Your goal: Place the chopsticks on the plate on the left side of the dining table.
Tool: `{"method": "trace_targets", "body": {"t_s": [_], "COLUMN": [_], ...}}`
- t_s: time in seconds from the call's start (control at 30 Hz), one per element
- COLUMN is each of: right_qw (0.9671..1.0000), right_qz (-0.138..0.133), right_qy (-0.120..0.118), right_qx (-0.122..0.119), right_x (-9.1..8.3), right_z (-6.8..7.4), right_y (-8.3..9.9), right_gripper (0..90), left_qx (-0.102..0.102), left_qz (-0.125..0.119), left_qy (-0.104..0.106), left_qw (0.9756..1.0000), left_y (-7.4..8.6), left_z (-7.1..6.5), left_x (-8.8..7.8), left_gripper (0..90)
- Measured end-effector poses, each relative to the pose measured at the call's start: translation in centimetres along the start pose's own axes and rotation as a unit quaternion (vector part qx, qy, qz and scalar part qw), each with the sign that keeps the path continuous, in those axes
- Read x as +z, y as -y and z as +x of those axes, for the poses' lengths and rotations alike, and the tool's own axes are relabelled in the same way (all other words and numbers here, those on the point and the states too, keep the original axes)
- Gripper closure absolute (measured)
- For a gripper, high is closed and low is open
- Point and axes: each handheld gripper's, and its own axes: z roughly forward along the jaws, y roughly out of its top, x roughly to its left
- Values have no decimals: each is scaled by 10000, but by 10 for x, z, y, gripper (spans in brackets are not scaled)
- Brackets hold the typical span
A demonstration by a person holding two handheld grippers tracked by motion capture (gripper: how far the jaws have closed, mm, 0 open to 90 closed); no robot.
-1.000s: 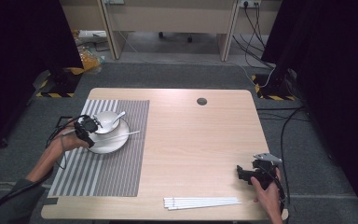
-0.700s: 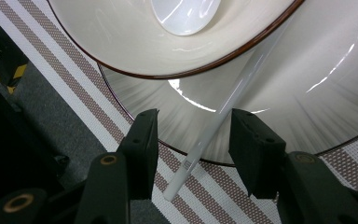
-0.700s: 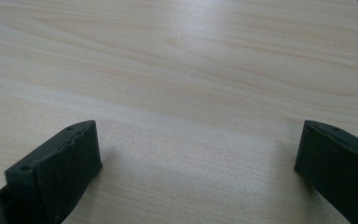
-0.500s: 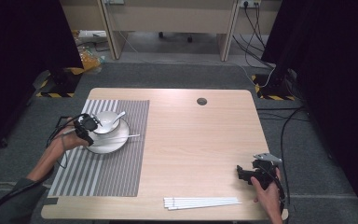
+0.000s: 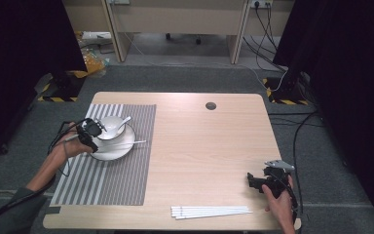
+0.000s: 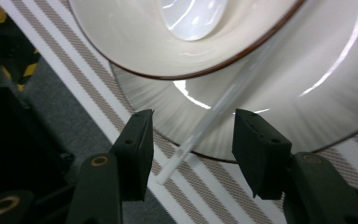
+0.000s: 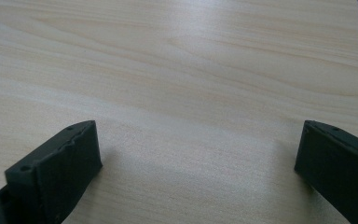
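A white bowl [image 5: 110, 127] with a spoon [image 5: 124, 122] in it stands on a white plate [image 5: 118, 150] on the striped placemat [image 5: 102, 180]. A thin white stick [image 5: 129, 143] lies across the plate. My left gripper [image 5: 90, 130] is at the plate's left rim. In the left gripper view its jaws have just been opening, and the stick [image 6: 216, 109] lies between the fingers [image 6: 138, 144] without touching either pad, its end resting over the plate [image 6: 298, 88] rim below the bowl [image 6: 158, 42]. My right gripper [image 5: 259, 182] rests near the table's front right, open over bare wood [image 7: 196, 93].
Several white sticks [image 5: 209, 212] lie together along the table's front edge, left of the right hand. A round cable hole [image 5: 211, 106] sits at the back middle. The table [image 5: 204, 146] is bare wood between the placemat and the right gripper.
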Motion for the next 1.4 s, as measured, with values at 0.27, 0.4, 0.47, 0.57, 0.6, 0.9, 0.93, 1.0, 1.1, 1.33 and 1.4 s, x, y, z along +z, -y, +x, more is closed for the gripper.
{"method": "trace_targets", "body": {"t_s": [0.27,0.4,0.47,0.57,0.6,0.9,0.93,1.0,1.1,1.33,1.4], "right_qw": [10000,10000,10000,10000,10000,10000,10000,10000,10000,10000,10000], "right_qz": [0,1,1,0,0,1,0,0,0,1,0], "right_qy": [0,0,0,0,0,3,0,0,-2,-5,-4], "right_qx": [0,1,1,0,0,1,-1,-1,-1,0,0], "right_x": [0,0,0,0,0,0,0,0,0,0,0], "right_z": [0,0,0,0,0,0,0,0,0,0,0], "right_y": [0,0,0,0,0,0,0,0,0,0,0], "right_gripper": [2,2,2,3,2,3,3,3,3,4,4], "left_qx": [49,168,234,333,370,756,799,857,976,1335,1409], "left_qz": [-434,-769,-882,-1064,-1149,-1539,-1546,-1614,-1703,-1768,-1783], "left_qy": [716,1057,1096,1283,1364,1781,1796,1879,1980,2311,2400], "left_qw": [9965,9913,9898,9855,9833,9690,9682,9650,9603,9474,9438], "left_y": [-6,-13,-18,-24,-26,-48,-49,-53,-59,-72,-74], "left_z": [-23,-39,-48,-61,-67,-114,-118,-130,-148,-191,-198], "left_x": [-17,-26,-30,-35,-37,-49,-49,-50,-50,-51,-51], "left_gripper": [431,417,402,383,382,387,385,372,360,369,390]}}
